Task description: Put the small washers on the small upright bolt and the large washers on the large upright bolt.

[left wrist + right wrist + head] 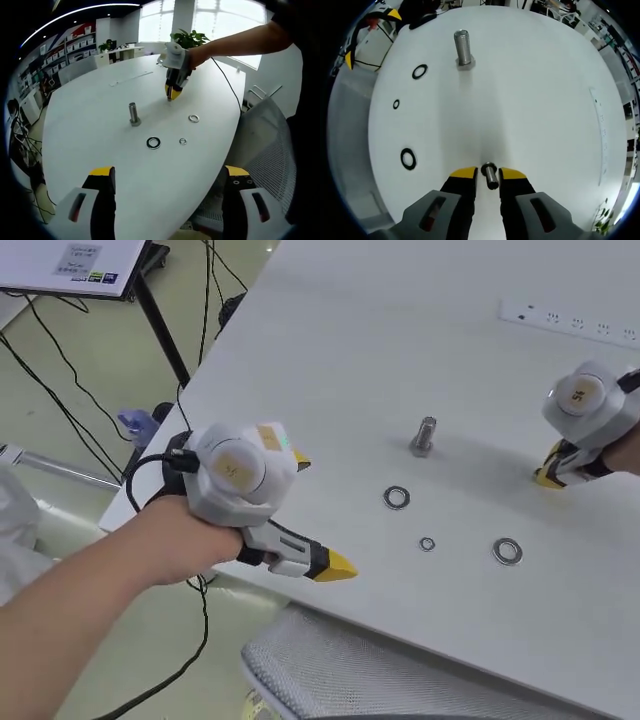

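- Jaws of the left gripper [168, 176] stand wide apart with nothing between them. It is held at the near edge of the white oval tabletop [350, 360], above the grey mesh chair back [330, 670].
- Three flat silver rings lie loose on the tabletop, apart from one another and on neither bolt.
  - The small silver washer [427, 544] lies between the other two.
  - The large silver washer on the right [507, 551] lies level with it.
  - The large silver washer nearer the bolt [396, 498] lies to its left and a little farther back.
- Beyond them the large grey steel bolt [424, 436] stands upright on its hexagonal head. Its threaded shank points up, with nothing on it.
- Farther right, the right gripper [548, 478] points its yellow tips down at the tabletop.
  - In the right gripper view the small dark steel bolt [490, 176] sits between its jaws. The bolt is short and round-ended.
  - The jaws are drawn in close on either side of it. I cannot tell whether the pads actually press it.
- At the far edge lies a white power strip [570, 322].
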Available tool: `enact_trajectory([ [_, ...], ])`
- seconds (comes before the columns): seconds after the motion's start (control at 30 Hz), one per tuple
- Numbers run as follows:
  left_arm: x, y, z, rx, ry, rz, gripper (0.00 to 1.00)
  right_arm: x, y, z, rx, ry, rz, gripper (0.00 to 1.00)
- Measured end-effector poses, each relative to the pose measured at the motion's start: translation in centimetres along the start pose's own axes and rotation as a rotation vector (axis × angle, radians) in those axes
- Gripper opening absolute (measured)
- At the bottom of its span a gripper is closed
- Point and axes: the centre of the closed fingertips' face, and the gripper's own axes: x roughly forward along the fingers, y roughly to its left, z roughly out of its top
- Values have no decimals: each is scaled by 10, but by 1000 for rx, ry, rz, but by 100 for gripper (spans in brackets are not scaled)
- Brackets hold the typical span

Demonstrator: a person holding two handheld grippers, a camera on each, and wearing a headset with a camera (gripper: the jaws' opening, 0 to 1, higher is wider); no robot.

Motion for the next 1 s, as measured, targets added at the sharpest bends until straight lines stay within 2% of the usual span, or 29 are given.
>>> enact_trajectory([
  [0.17,-1,-1,-1,-2,-2,2,88,-2,-1,2,-3,-7,-1,21],
  [0.67,-2,-2,6,24,-2,12,88,-27,-1,18,-49,-56,-7,28],
  [1.0,-6,0,11,9,-23,24,90,-43,21,33,-98,-90,15,31],
])
